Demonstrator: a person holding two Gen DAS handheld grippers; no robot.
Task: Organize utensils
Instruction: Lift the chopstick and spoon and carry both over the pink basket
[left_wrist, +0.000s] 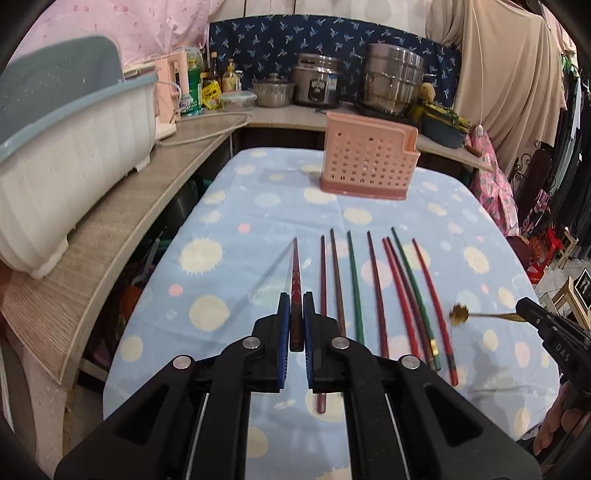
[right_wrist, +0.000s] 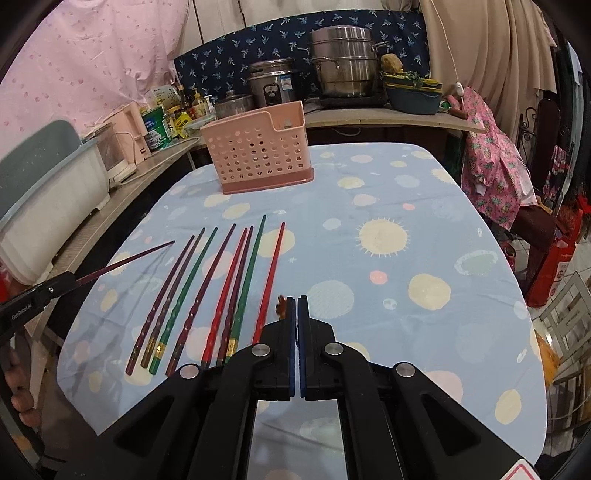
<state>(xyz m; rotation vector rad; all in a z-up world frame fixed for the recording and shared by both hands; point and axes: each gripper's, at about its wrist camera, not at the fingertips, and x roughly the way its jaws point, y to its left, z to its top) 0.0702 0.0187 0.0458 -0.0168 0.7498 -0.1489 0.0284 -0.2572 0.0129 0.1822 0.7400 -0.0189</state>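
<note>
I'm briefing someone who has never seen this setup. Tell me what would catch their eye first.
First, the row of red, green and dark chopsticks lying side by side on the blue spotted tablecloth. Behind them, at the cloth's far end, stands a pink perforated utensil holder. Nearest the camera, the left claw is shut on one dark red chopstick, and the right claw is clamped on a small gold flower-ended utensil.

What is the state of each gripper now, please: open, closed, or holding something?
Left gripper: closed on a dark red chopstick.
Right gripper: closed on a thin gold utensil with a flower-shaped end.
</note>
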